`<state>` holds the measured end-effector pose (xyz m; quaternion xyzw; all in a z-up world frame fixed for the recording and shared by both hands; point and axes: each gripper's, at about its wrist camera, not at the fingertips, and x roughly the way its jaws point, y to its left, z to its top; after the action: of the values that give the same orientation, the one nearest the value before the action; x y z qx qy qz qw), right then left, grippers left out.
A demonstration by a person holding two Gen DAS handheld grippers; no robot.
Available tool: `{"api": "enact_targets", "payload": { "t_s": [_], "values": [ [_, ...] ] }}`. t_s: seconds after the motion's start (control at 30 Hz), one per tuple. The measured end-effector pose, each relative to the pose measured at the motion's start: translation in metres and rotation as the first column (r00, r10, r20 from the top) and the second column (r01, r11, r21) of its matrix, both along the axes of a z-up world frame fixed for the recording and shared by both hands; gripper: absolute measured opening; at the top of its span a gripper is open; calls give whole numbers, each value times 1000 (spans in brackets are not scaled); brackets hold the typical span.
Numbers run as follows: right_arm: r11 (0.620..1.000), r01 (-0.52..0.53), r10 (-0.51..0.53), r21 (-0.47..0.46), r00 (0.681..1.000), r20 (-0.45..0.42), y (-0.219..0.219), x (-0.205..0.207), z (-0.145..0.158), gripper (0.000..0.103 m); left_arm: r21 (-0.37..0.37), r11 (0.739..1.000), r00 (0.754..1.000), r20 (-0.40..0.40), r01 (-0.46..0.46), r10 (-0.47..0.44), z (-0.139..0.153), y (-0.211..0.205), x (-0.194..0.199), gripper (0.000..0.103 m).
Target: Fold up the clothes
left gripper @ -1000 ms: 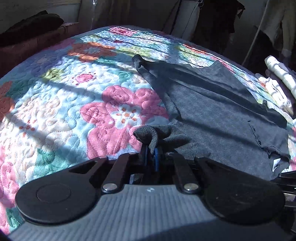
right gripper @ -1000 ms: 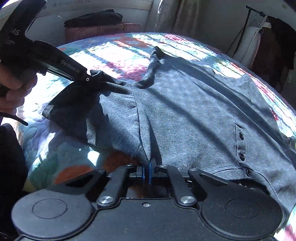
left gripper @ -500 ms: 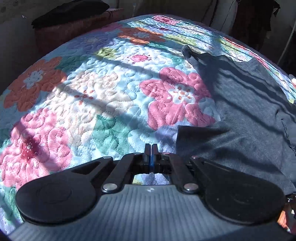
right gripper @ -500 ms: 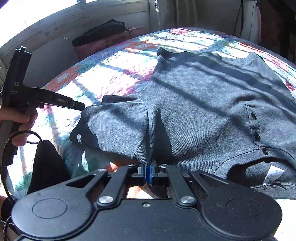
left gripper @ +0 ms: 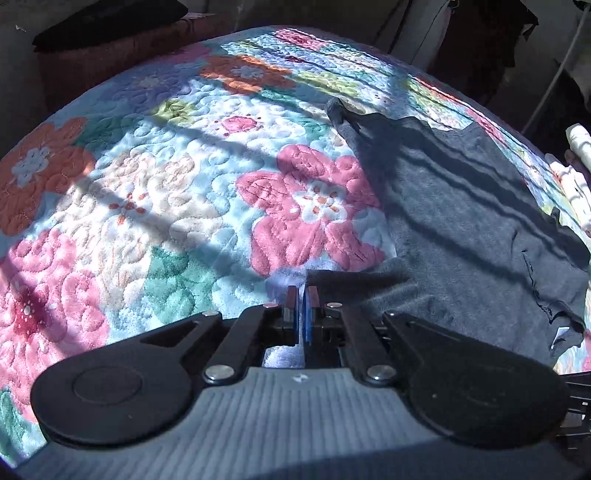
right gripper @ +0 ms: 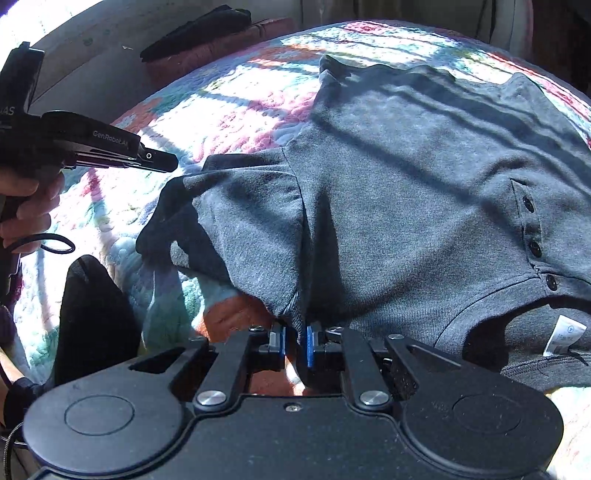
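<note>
A dark grey button-placket shirt (right gripper: pixel 406 166) lies spread on a floral quilt (left gripper: pixel 147 184). My right gripper (right gripper: pixel 295 332) is shut on the shirt at the shoulder seam beside the near sleeve (right gripper: pixel 251 221), with cloth running down between its blue pads. The sleeve is folded in over the shirt's edge. My left gripper (left gripper: pixel 302 306) is shut and holds nothing, hovering just left of the shirt (left gripper: pixel 461 221). In the right wrist view the left gripper (right gripper: pixel 162 162) points at the sleeve's corner, apart from it. The collar's white label (right gripper: pixel 565 334) shows at the near right.
A person's hand (right gripper: pixel 26 206) grips the left tool's handle. A dark bundle (left gripper: pixel 110 18) lies on a reddish bench beyond the bed. White rolled items (left gripper: pixel 580 140) sit at the bed's right edge. Clothes (left gripper: pixel 480 37) hang at the back. A black shape (right gripper: pixel 92 314) stands near left.
My left gripper let go of the sleeve, shut, and drew back left off the shirt. The right gripper kept its hold on the shoulder while its view shifted closer.
</note>
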<state>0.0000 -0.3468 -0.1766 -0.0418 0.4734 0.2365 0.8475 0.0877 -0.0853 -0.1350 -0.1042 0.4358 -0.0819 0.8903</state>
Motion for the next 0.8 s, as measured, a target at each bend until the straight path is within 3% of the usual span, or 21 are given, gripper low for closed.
{"api": "enact_targets", "payload": {
  "t_s": [0.1,0.17,0.27,0.37,0.43,0.5,0.6,0.73,0.8],
  "values": [
    [994,-89,93,-61,993,76,18,-5,41,28,-42,999,1000,17,25,-24,14,-1,13,3],
    [991,-124,129,-44,981,146,23,0,71,43,-34,999,999,26,35,-34,24,-4,24,3],
    [991,-132,131,-9,969,209,23,19,105,44,-13,998,998,19,60,-60,32,-11,40,4],
    [998,-54,56,-13,970,236,2,55,123,51,-13,996,996,3,88,-88,34,-17,59,16],
    [1000,4,-1,-13,967,256,-16,80,133,55,-22,995,995,5,97,-97,31,-21,75,35],
    [995,91,-100,50,965,242,-46,112,134,56,-33,996,996,2,88,-88,23,-26,99,46],
    [959,227,-254,169,953,165,-93,165,116,57,-52,994,996,-14,93,-94,7,-31,136,49],
    [889,410,-437,204,893,109,-152,223,78,57,-167,985,998,-27,54,-59,-10,-16,182,49],
    [847,477,-505,236,860,75,-179,244,59,57,-185,981,997,-37,59,-67,-19,-19,202,49]
  ]
}}
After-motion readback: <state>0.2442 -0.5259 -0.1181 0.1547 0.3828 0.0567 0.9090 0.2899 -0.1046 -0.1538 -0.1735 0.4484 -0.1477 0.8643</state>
